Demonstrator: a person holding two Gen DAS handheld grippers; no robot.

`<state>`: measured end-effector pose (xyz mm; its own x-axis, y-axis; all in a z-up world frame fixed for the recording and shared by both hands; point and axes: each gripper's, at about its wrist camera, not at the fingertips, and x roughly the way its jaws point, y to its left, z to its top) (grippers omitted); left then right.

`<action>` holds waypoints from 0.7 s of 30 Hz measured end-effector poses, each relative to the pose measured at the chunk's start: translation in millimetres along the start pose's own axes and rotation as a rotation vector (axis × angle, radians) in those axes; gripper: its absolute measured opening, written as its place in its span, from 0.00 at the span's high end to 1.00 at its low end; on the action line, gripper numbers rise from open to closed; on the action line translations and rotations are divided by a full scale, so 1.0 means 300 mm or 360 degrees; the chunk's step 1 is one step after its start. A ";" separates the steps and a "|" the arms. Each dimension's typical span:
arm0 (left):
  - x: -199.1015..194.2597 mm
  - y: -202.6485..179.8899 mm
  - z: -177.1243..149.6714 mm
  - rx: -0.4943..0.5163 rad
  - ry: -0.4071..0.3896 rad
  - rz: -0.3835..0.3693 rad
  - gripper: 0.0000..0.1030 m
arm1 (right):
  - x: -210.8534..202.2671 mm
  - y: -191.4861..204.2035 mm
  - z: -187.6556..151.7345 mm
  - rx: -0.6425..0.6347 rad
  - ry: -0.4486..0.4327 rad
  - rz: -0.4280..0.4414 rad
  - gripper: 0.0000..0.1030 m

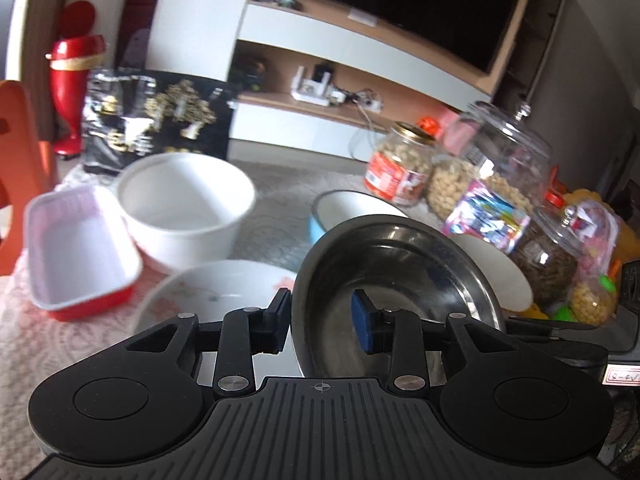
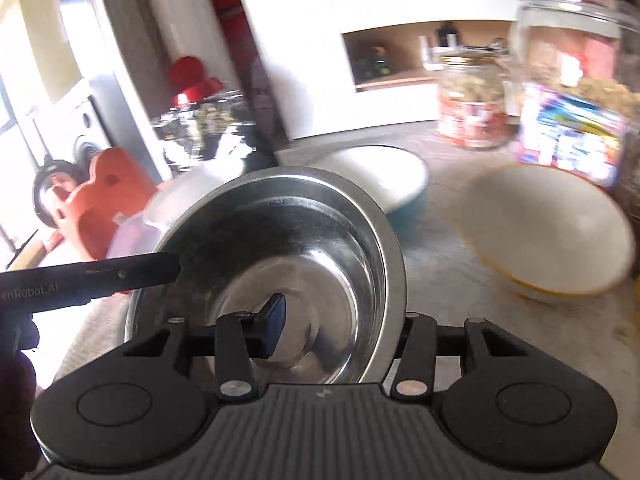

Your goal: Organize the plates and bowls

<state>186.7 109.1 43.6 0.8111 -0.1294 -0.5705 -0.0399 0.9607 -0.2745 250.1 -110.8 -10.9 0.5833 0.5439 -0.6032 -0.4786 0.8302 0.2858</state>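
One shiny, dented steel bowl (image 1: 396, 276), rim pinched by left gripper (image 1: 322, 322) and right gripper (image 2: 340, 336).

The left gripper (image 1: 322, 320) points forward and downward, its black fingers closed on the left rim of a steel bowl (image 1: 400, 280): one pad sits outside the wall and the blue pad inside. The right gripper (image 2: 340, 328) points downward at a like slant and clamps the right rim of the same bowl, its blue-tipped finger (image 2: 276, 326) inside and the other finger behind the rim, mostly hidden. In the right wrist view the left gripper's dark finger reaches in from the left edge to the bowl's far rim.
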 end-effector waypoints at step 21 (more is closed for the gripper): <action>0.044 0.225 -0.093 -0.0050 0.0096 0.0440 0.69 | 0.197 0.187 -0.069 -0.0311 0.0110 0.0018 0.56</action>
<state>178.4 165.5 -4.1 0.7308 0.1210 -0.6718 -0.2733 0.9537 -0.1255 244.0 -34.5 -46.0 0.5338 0.5380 -0.6524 -0.6070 0.7809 0.1473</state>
